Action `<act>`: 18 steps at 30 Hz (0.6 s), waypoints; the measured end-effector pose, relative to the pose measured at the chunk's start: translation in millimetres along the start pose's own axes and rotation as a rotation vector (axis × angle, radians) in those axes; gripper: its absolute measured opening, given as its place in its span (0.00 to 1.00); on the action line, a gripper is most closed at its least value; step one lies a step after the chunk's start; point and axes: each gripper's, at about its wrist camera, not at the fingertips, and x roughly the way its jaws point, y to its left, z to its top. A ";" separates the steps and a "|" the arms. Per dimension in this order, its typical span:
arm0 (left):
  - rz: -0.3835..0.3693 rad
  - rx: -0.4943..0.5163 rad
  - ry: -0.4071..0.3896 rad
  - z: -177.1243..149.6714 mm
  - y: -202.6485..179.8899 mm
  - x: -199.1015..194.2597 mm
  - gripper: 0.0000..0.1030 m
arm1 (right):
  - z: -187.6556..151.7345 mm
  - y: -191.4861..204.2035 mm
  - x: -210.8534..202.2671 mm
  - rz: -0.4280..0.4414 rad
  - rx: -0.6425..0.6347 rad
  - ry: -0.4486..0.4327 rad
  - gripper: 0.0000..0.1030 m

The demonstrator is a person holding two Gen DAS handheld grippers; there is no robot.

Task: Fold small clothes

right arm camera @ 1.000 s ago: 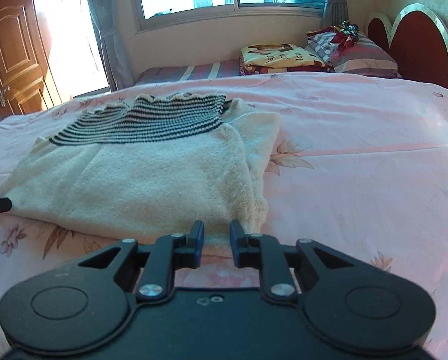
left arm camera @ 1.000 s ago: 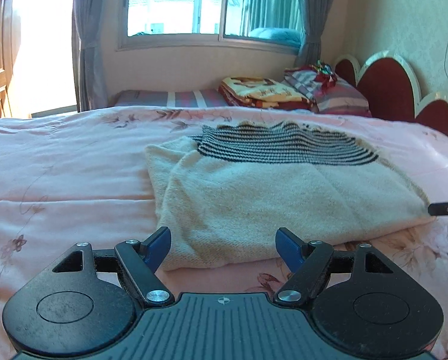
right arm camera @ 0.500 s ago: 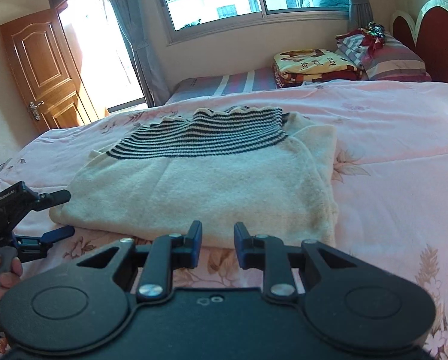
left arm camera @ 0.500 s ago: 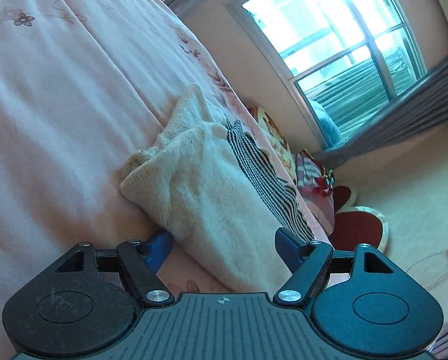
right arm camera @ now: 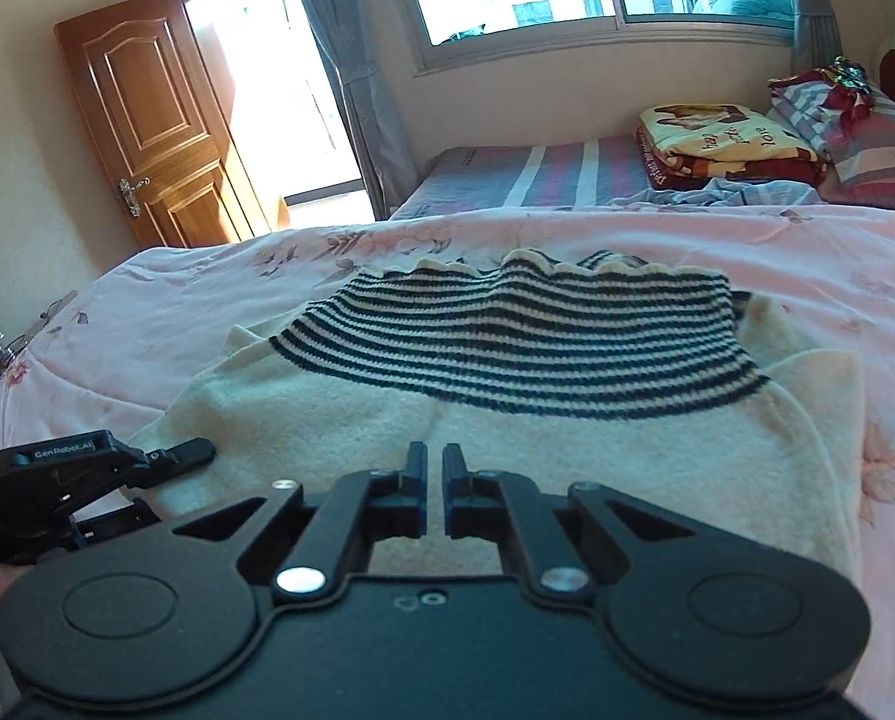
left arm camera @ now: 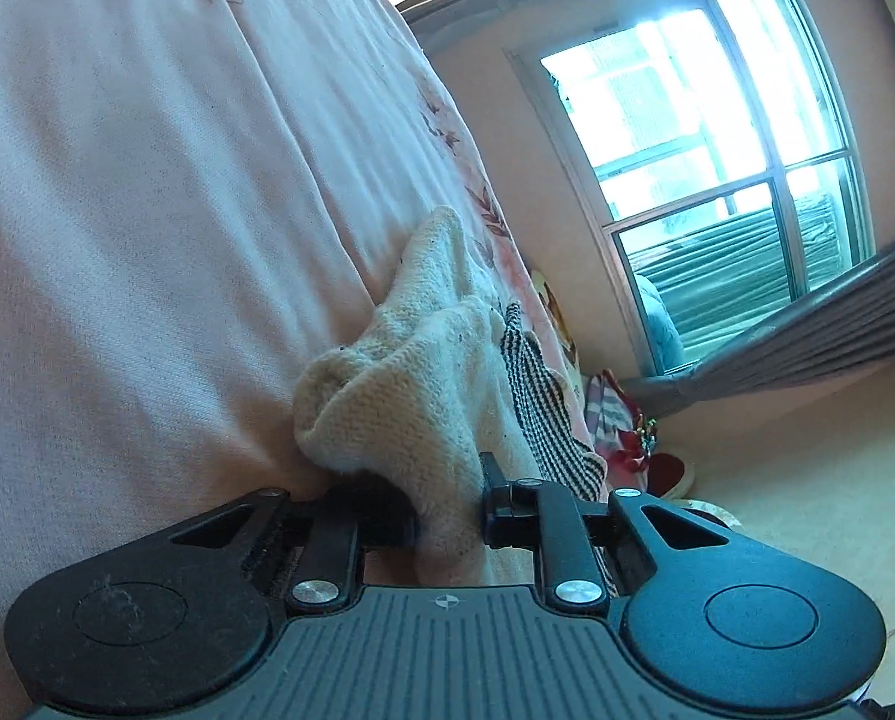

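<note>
While its fingers close, the left gripper (left arm camera: 447,516) pinches the sweater (left arm camera: 423,408).

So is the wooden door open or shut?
Open. The door is swung aside from its frame, and bright daylight fills the doorway beside it.

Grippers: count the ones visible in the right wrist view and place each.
2. The right gripper fills the bottom, over the near edge of the cream sweater. The left gripper is at the left edge, at the sweater's near left corner.
</note>
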 end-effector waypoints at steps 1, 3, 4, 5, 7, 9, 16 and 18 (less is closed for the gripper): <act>-0.002 0.002 -0.003 1.3 0.6 0.5 0.19 | 0.4 1.3 5.1 0.003 -0.001 0.006 0.05; 0.000 -0.001 -0.006 1.2 1.2 3.1 0.19 | 0.4 3.5 13.7 0.002 -0.005 0.019 0.05; -0.010 -0.009 -0.010 0.8 2.8 3.5 0.17 | -0.2 4.0 17.2 -0.001 -0.009 0.027 0.05; -0.021 -0.019 -0.016 -0.2 4.4 1.8 0.14 | -1.1 4.2 20.0 -0.008 -0.010 0.035 0.05; -0.078 -0.018 -0.054 -1.5 3.7 -11.6 0.14 | -2.6 3.5 22.2 -0.013 -0.008 0.045 0.04; -0.089 0.003 -0.067 -4.7 1.6 -18.8 0.14 | -3.2 1.5 22.5 -0.017 -0.018 0.049 0.03; -0.085 -0.047 -0.061 -3.2 8.7 -9.4 0.39 | -2.3 -2.8 18.6 -0.016 0.003 0.037 0.03; -0.086 -0.029 -0.069 -3.6 2.6 -8.8 0.48 | -2.0 -4.4 16.2 -0.019 0.010 0.027 0.04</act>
